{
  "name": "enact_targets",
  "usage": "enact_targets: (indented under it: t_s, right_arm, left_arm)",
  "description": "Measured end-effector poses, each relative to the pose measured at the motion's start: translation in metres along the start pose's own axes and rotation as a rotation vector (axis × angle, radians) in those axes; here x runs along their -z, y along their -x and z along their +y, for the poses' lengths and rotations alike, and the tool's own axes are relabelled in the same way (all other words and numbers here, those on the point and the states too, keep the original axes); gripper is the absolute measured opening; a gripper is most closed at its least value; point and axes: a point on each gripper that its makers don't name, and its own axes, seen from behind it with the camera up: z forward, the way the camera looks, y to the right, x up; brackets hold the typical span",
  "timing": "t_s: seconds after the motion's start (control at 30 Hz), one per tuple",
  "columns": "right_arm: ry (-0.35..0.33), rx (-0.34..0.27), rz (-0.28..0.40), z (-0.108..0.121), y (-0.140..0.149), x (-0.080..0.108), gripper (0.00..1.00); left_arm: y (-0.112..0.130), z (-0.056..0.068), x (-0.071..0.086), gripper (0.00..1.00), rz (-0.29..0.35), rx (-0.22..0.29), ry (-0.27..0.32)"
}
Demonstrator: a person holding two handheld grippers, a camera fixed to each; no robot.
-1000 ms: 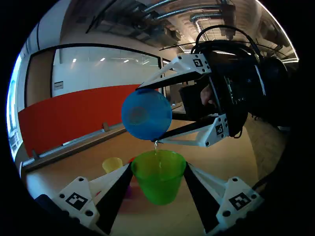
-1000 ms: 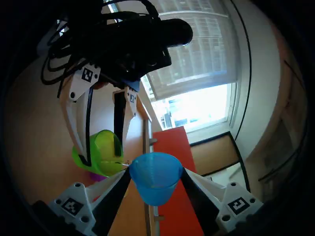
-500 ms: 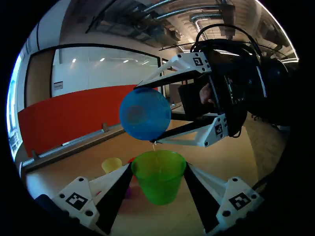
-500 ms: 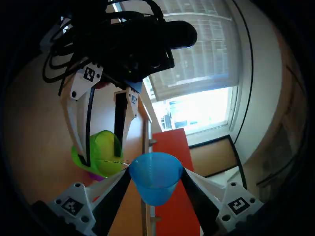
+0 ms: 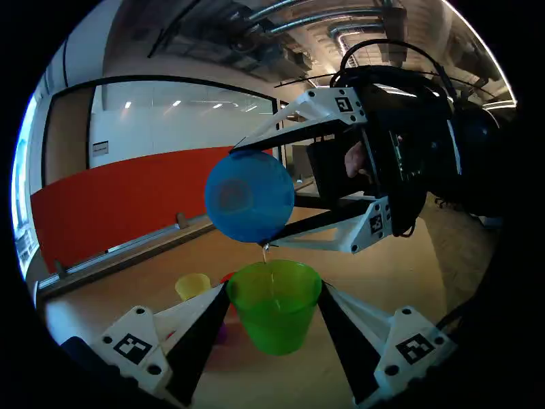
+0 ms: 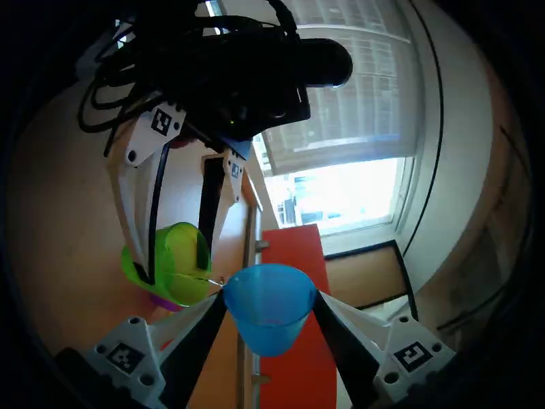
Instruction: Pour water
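Observation:
My left gripper (image 5: 274,315) is shut on a green cup (image 5: 274,305), held upright above the wooden table. Just above it the right gripper (image 5: 262,194) holds a blue cup (image 5: 249,196) tipped on its side, and a thin trickle of water (image 5: 265,253) falls from the blue rim into the green cup. In the right gripper view my right gripper (image 6: 268,315) is shut on the blue cup (image 6: 268,316), and the green cup (image 6: 172,265) sits at its left rim between the left gripper's fingers (image 6: 139,211).
A yellow cup (image 5: 193,285) stands on the wooden table (image 5: 381,273) behind the green cup, with red and purple cups partly hidden beside it. An orange wall panel (image 5: 122,198) runs along the table's far edge. A hand (image 5: 354,158) holds the right gripper.
The blue cup has risen slightly and shifted a little left, tipping further. The stream has thinned to a trickle. The green cup has stayed in place.

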Motion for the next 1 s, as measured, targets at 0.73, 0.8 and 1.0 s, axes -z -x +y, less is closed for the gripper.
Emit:
enact_targets:
  t_s: [0.73,0.8,1.0]
  right_arm:
    - [-0.006,0.096,-0.010,-0.0052,-0.0034,0.0041,0.92]
    - [-0.007,0.105,-0.011,-0.0057,-0.0042,0.0041,0.92]
    - [-0.010,0.118,-0.010,-0.0075,-0.0064,0.0040,0.92]
  left_arm:
    - [-0.0007,0.0024,-0.0011,0.89,-0.002,-0.004,0.005]
    - [-0.0009,0.0023,-0.0005,0.89,-0.001,-0.002,0.005]
    - [0.0005,0.0013,0.0001,0.89,-0.003,-0.003,0.002]
